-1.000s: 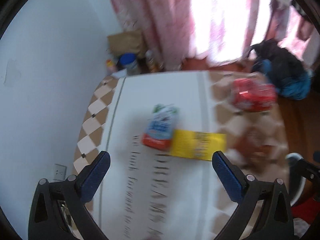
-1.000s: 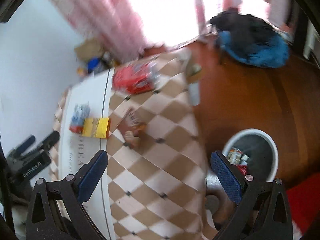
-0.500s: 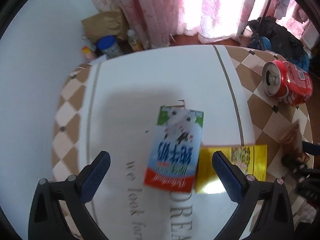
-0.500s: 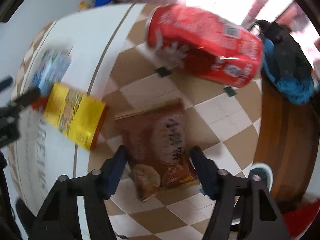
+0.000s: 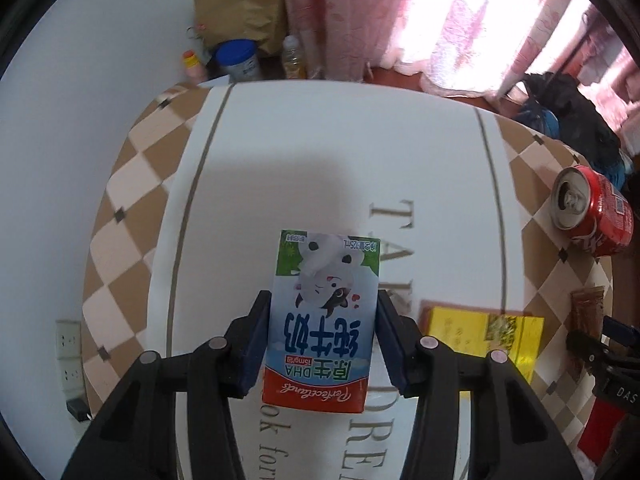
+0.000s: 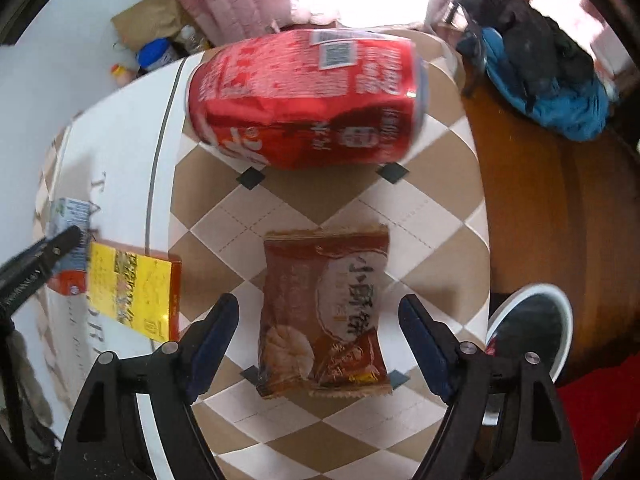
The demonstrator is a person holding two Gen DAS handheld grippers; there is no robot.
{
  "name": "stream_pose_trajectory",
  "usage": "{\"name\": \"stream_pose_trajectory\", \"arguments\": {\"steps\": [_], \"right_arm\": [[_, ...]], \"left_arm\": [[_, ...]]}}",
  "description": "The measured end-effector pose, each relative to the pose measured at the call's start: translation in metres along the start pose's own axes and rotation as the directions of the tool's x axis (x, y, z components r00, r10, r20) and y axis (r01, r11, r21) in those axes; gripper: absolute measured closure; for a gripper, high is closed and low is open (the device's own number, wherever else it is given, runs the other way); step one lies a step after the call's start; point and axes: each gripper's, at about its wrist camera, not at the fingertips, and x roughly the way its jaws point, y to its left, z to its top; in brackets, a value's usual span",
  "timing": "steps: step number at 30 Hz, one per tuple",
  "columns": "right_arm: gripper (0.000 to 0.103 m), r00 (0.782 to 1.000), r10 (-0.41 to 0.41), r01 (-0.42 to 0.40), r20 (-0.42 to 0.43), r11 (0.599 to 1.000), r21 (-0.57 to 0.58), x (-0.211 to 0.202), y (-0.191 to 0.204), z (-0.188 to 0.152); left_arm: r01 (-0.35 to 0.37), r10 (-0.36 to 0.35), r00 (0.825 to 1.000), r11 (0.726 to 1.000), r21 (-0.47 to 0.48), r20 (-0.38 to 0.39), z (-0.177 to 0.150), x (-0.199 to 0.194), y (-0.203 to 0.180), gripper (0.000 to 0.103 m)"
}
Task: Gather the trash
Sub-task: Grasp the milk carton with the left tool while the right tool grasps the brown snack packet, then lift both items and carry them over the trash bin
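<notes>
Over tablecloth (image 5: 304,152), left hand-held gripper (image 5: 322,340) clamps milk carton (image 5: 324,320); right hand-held gripper (image 6: 318,342) straddles snack packet (image 6: 324,316), agape.

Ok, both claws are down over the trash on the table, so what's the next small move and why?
Probably shut the right claw on the brown snack wrapper: its blue pads stand open on either side, apart from it. The left claw already presses both sides of the small blue-and-white milk carton, so that one looks ready to lift.

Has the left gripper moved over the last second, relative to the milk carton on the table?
Yes. The left gripper has come forward and down to the milk carton; its fingers, previously wide apart short of it, now clamp its sides.
</notes>
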Motion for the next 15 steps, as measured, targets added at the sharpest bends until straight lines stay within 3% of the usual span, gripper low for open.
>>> {"name": "stream_pose_trajectory", "arguments": {"steps": [3,8,12,15], "right_arm": [[0.020,1.000,-0.029,0.029,0.006,0.999,-0.025,0.003,0.009,-0.001],[0.032,0.997,-0.072,0.073,0.021,0.996,-0.050,0.005,0.022,-0.007],[0.051,0.996,-0.077,0.080,0.038,0.995,-0.067,-0.002,0.033,-0.011],[0.052,0.995,-0.087,0.090,0.052,0.994,-0.066,-0.004,0.037,-0.013]], "left_arm": [[-0.015,0.015,1.000,1.000,0.004,-0.011,-0.003,0.003,-0.001,0.053],[-0.032,0.032,0.999,0.999,0.005,0.000,-0.007,0.006,-0.001,0.056],[-0.056,0.055,0.998,0.998,0.012,0.028,-0.012,0.002,-0.002,0.057],[-0.061,0.061,0.997,0.998,0.002,0.051,-0.015,-0.006,-0.001,0.057]]}}
